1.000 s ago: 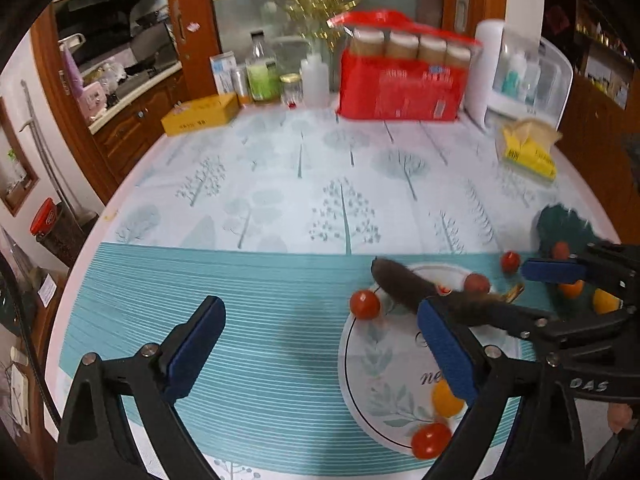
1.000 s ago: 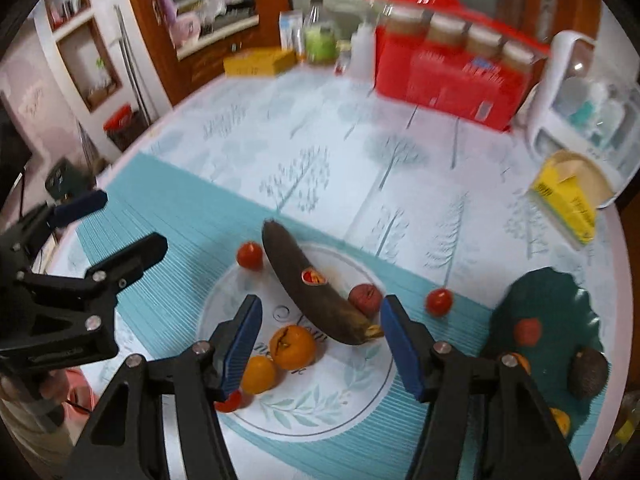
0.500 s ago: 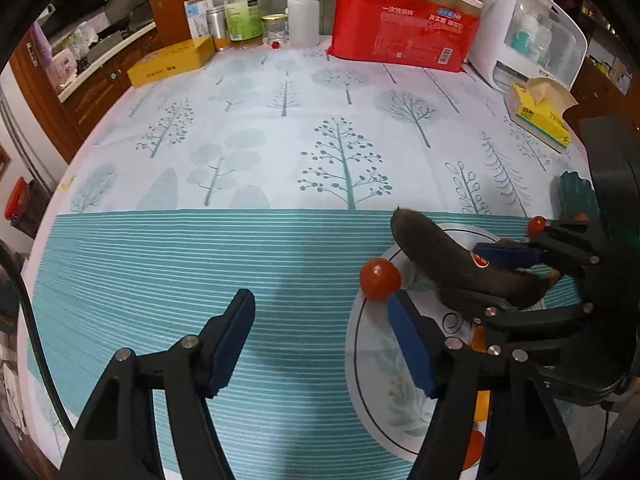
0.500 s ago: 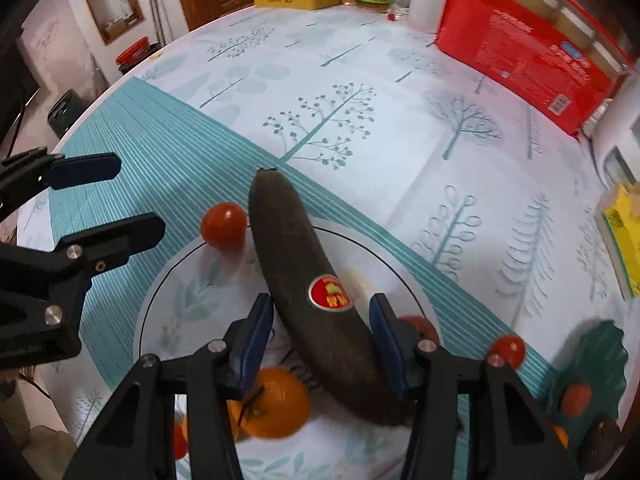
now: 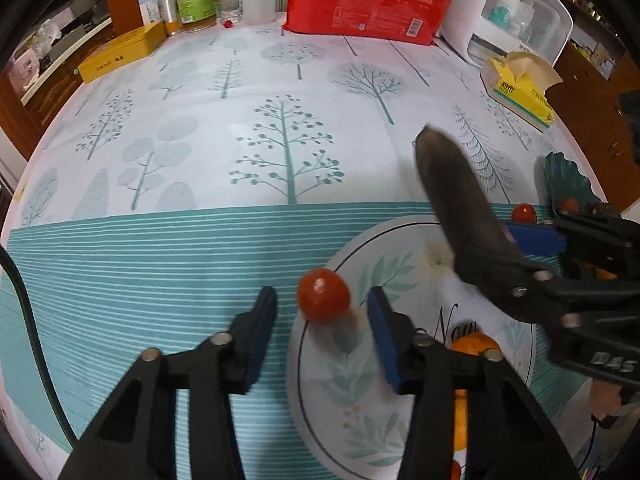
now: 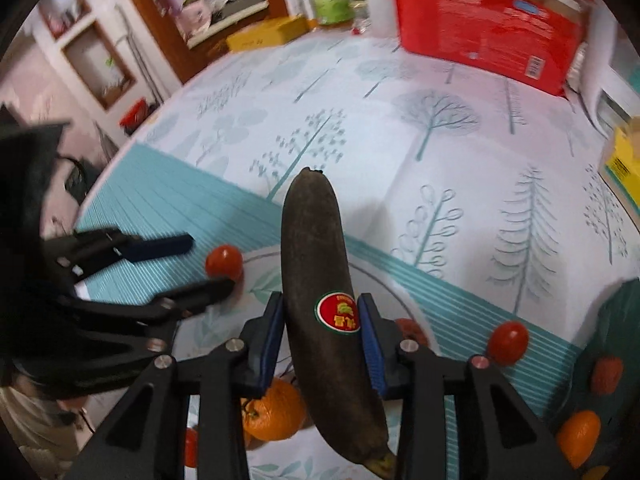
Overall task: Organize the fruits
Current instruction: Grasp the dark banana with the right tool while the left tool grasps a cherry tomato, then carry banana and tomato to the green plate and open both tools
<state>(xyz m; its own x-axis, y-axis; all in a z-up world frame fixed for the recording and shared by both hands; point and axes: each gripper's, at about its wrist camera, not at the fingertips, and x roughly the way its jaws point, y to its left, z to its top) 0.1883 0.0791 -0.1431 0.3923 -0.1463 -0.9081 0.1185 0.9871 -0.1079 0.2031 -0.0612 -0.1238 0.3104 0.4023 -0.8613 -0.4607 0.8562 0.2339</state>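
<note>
My right gripper [image 6: 322, 332] is shut on a dark overripe banana [image 6: 316, 280] with a red sticker and holds it lifted above the white leaf-print plate [image 6: 256, 276]. The banana also shows in the left wrist view [image 5: 456, 192]. My left gripper [image 5: 322, 320] is open, its jaws on either side of a cherry tomato [image 5: 323, 295] at the plate's left rim [image 5: 360, 240]; the pads stand apart from it. The tomato also shows in the right wrist view [image 6: 224, 262]. An orange [image 6: 274, 410] lies on the plate under the banana.
A dark green plate [image 6: 616, 320] at the right holds small fruits. A loose tomato [image 6: 507, 342] lies between the plates. A red package [image 5: 368, 0], bottles, a yellow box [image 5: 120, 50] and a tissue pack [image 5: 520, 88] stand at the table's far side.
My right gripper closed on the banana and lifted it off the plate. My left gripper moved forward and narrowed around the cherry tomato.
</note>
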